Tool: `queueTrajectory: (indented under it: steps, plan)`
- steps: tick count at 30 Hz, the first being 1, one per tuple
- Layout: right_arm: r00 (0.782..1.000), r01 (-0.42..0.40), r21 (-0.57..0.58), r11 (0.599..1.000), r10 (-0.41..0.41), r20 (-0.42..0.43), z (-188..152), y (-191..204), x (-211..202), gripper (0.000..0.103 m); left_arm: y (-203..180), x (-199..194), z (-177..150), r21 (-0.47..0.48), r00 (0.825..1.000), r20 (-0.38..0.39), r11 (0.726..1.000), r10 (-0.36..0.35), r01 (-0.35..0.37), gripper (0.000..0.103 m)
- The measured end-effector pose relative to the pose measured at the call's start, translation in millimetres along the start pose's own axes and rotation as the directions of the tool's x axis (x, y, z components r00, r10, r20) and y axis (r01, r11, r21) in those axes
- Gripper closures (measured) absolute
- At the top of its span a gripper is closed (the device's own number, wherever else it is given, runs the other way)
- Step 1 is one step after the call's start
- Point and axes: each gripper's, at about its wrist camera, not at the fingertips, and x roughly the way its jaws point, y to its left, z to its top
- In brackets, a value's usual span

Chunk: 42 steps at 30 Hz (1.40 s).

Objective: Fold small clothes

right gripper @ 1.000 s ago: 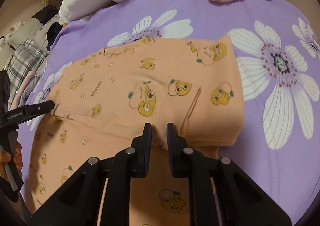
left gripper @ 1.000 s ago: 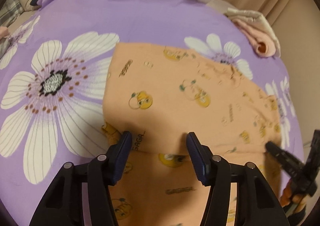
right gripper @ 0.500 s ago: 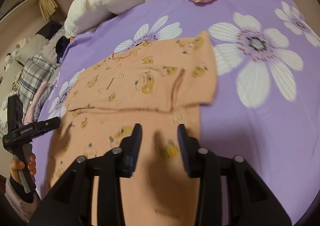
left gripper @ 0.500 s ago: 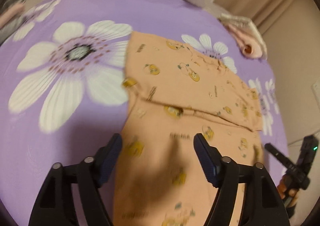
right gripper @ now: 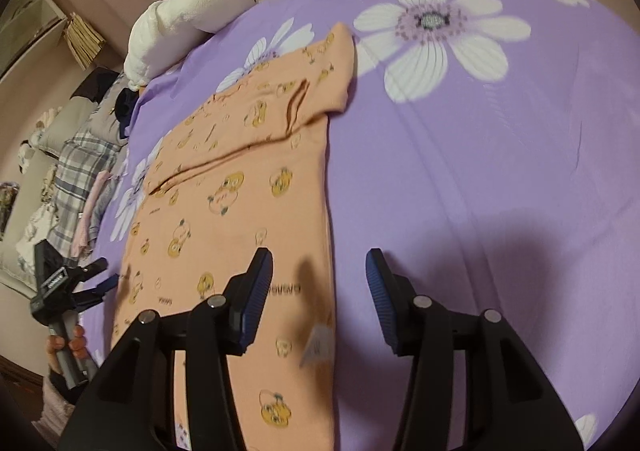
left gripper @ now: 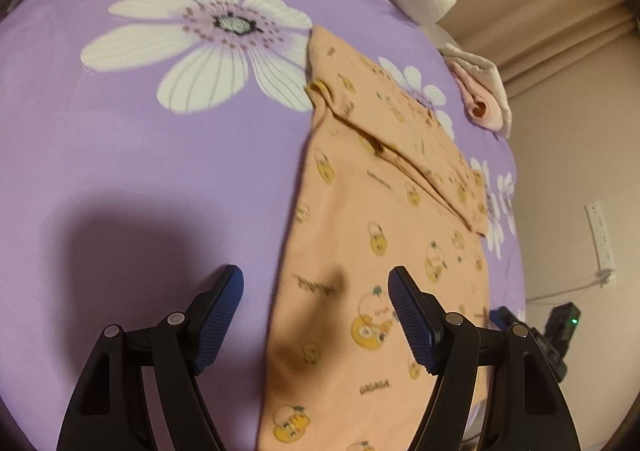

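Both tools hang wide open and empty: the left gripper (left gripper: 316,307) straddles the left edge of the orange top (left gripper: 384,251), the right gripper (right gripper: 320,283) its right edge. The top lies flat mid-bedspread (left gripper: 140,155), far end folded back, "GAGAGA" readable in its print. Only the right view catches the plaid clothes (right gripper: 76,171) off the bed's left edge; only the left shows the wall socket (left gripper: 600,235).
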Motion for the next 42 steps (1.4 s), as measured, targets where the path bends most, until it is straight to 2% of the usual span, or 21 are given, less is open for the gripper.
queueTrajectory:
  steps: [3, 10, 18, 27, 42]
  plan:
    - [0.999, -0.014, 0.011, 1.000, 0.014, -0.029, -7, -3, 5, 0.053, -4, 0, -8, 0.020, 1.000, -0.010, 1.000, -0.014, 0.014, 0.030]
    - [0.991, -0.097, 0.008, 0.995, 0.097, -0.090, -8, 9, 22, 0.053, -2, 1, -25, -0.001, 0.993, -0.039, 0.994, -0.110, 0.110, 0.030]
    - [0.979, -0.160, 0.036, 0.986, 0.163, -0.124, 5, 21, 45, 0.053, 5, 6, -19, -0.052, 0.980, -0.053, 0.981, -0.191, 0.188, 0.030]
    - [0.965, -0.203, 0.049, 0.978, 0.208, -0.160, -6, 24, 42, 0.053, 1, -1, -34, -0.014, 0.972, -0.088, 0.976, -0.219, 0.218, 0.030]
    - [0.917, -0.310, 0.071, 0.948, 0.318, -0.242, -47, 29, 27, 0.053, -5, -9, -63, -0.005, 0.949, -0.154, 0.960, -0.276, 0.279, 0.030]
